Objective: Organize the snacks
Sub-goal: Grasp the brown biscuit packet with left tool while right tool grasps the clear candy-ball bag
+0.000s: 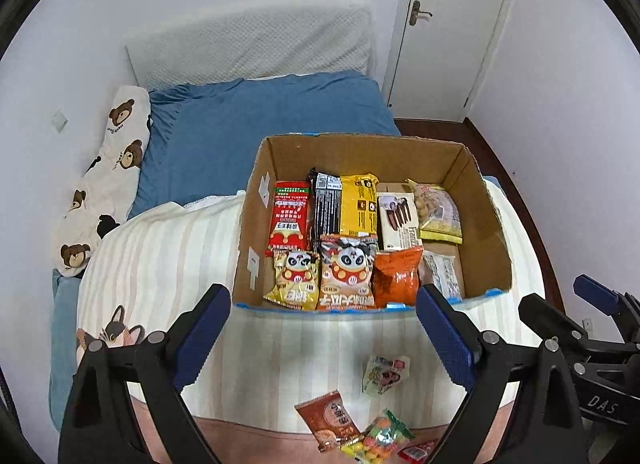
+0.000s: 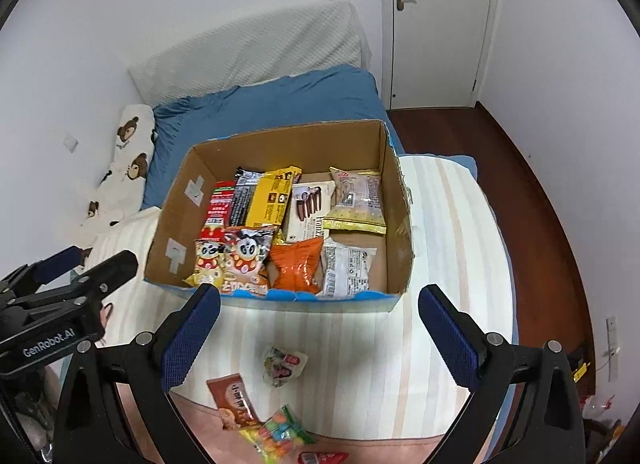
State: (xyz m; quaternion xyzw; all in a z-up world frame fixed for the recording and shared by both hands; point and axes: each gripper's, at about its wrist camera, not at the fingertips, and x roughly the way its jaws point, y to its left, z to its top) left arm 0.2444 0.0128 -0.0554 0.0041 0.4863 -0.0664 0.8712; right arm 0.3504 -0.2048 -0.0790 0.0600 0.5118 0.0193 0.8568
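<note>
Both grippers, left (image 1: 324, 328) and right (image 2: 320, 328), gape wide with nothing held. Loose snack packets (image 1: 352, 420) lie on the striped blanket (image 1: 168, 256) at six o'clock (cardboard box (image 1: 256, 220) of snacks at twelve).

A matt brown cardboard box (image 1: 256, 224) is filled with glossy plastic snack packets (image 1: 348, 276); soft striped cloth is seen on the blanket (image 1: 168, 248), and polished dark wood on the floor (image 2: 532, 200)

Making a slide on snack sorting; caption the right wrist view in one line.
Open right gripper hovers over loose snack packets before a packed cardboard box on a bed.
</note>
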